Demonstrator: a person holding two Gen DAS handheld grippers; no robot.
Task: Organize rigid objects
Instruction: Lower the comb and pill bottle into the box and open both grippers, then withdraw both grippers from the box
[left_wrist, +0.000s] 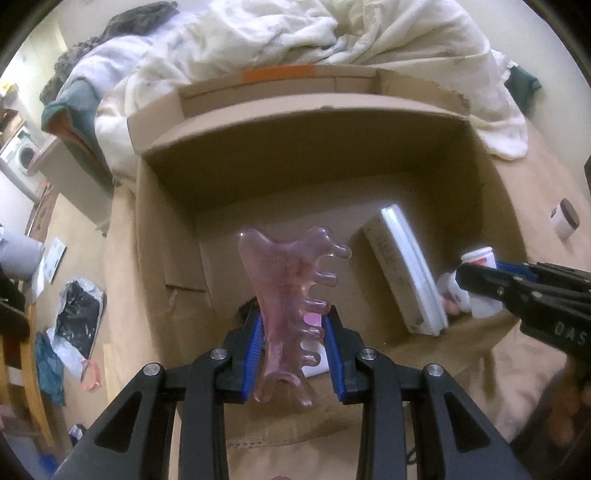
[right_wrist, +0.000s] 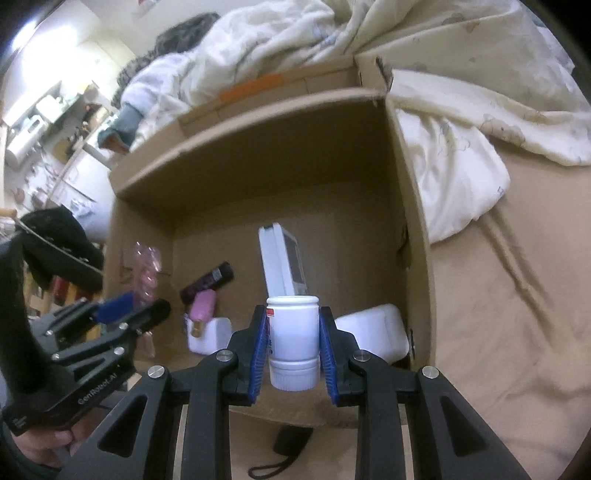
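Pink comb-shaped scraper being carried over the open cardboard box, clamped between the fingers of the left gripper, closed narrow on its waist, teeth to the right. White bottle being carried above the near edge of the same box, pinched cap-end toward the camera by the right gripper, fingers closed against both sides.

Already lying in the box: white flat case leaning upright, dark tube, pink item resting on a small white block, larger white container in the right corner. Judging the sort as partly done, both held items pending release.

Remaining outside: small jar lying on the tan bed sheet right of the box, and a dark strapped object just before the near wall. White duvet bunching behind the box.
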